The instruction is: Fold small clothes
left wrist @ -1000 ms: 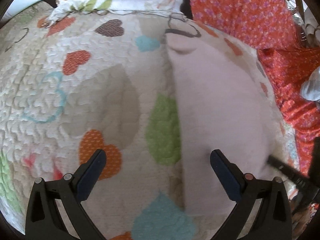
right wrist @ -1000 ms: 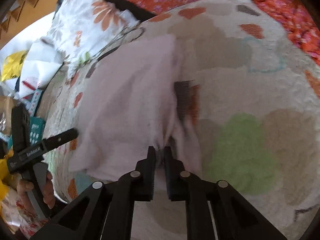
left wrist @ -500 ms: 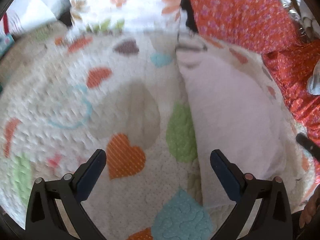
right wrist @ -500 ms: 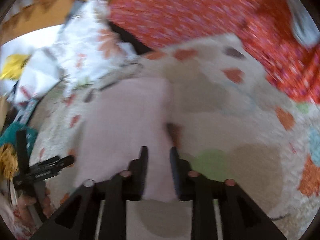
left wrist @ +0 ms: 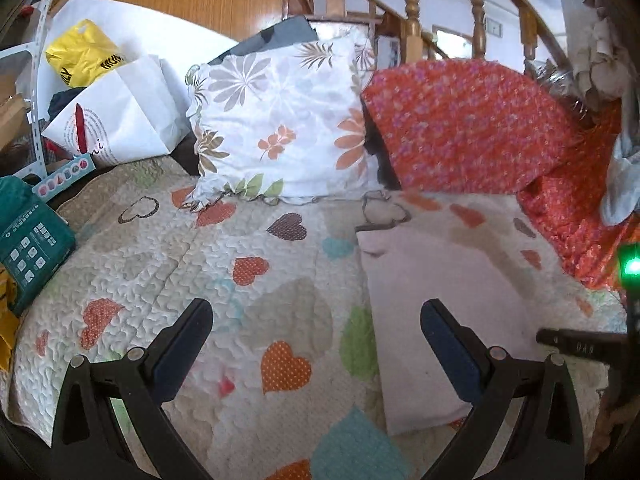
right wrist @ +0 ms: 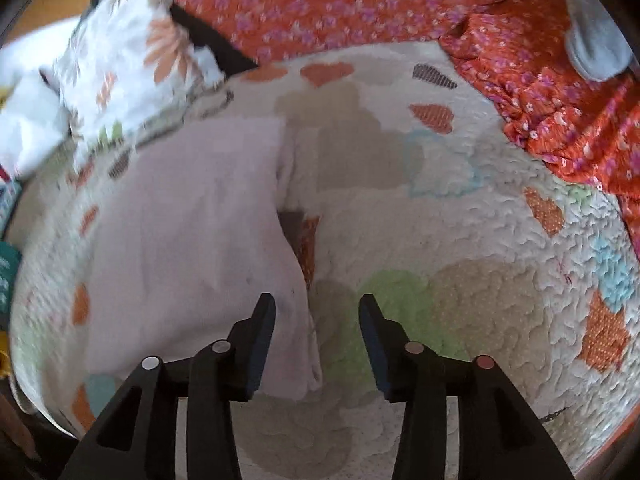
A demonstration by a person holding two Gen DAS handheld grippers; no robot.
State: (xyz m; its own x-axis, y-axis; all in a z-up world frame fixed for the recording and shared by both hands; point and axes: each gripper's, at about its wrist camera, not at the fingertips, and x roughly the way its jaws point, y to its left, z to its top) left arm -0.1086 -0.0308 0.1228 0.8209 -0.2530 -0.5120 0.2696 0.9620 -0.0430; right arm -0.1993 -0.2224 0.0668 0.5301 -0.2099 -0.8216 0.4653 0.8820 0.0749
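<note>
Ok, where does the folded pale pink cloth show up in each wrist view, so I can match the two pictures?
Left wrist: the pink cloth lies right of centre on the quilt, behind the right finger of the open left gripper.
Right wrist: the pink cloth fills the left-centre; its near edge runs between the fingers of the open right gripper.
Shared landmark: the flowered pillow, just beyond the cloth's far end.

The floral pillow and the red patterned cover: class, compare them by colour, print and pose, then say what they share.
Colour: the floral pillow has a white ground; the red patterned cover is orange-red.
Print: the pillow carries large grey and orange flowers and leaves; the cover has small, dense pink-purple flowers.
Pose: the pillow stands upright as a plump square; the cover drapes loosely, spilling to the right.
Shared: both sit at the back of the heart quilt, behind the pink garment.
</note>
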